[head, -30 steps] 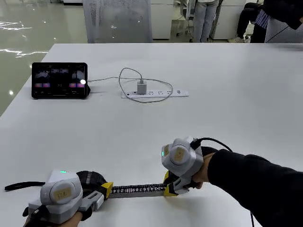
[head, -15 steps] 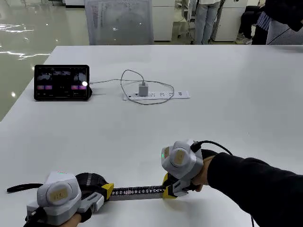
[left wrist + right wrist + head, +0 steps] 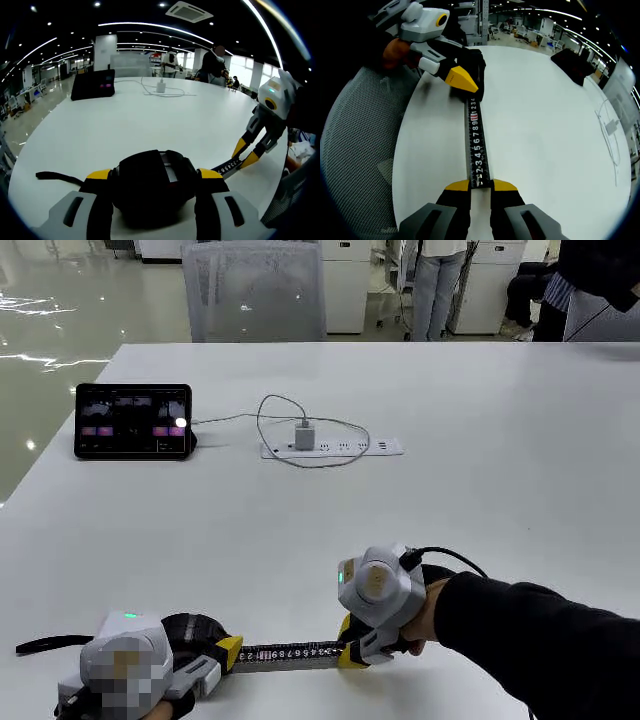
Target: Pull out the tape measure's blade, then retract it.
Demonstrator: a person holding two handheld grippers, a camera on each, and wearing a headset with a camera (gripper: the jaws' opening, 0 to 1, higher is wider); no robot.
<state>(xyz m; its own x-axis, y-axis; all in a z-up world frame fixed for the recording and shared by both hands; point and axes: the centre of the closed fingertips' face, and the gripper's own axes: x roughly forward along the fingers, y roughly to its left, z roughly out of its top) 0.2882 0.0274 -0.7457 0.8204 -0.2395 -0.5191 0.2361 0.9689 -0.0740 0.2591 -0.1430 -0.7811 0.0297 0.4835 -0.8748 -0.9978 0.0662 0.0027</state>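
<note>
Though hard to weigh by eye, looks compact and rigid: take the tape measure [image 3: 152,187] by its flat sides, as with the left gripper [image 3: 154,174], narrowed onto the black case at the near left of the white table [image 3: 420,490]. Shows the blade [image 3: 476,145] lying flat on the tabletop, numerals up, run out a short way to the right gripper [image 3: 481,185], pinched shut on the blade's tip. Expect thin, springy steel: stiff along its length, apt to kink if twisted, slick between the pads, and probably pulling back toward the case. Hold squarely at the very end, not mid-blade. For the retraction, better to walk the tip back than to release it and risk a snap. Trails a black strap [image 3: 45,644] to the left of the case; leaves the tablet [image 3: 133,421] and power strip [image 3: 330,448] well apart, farther up the table.
</note>
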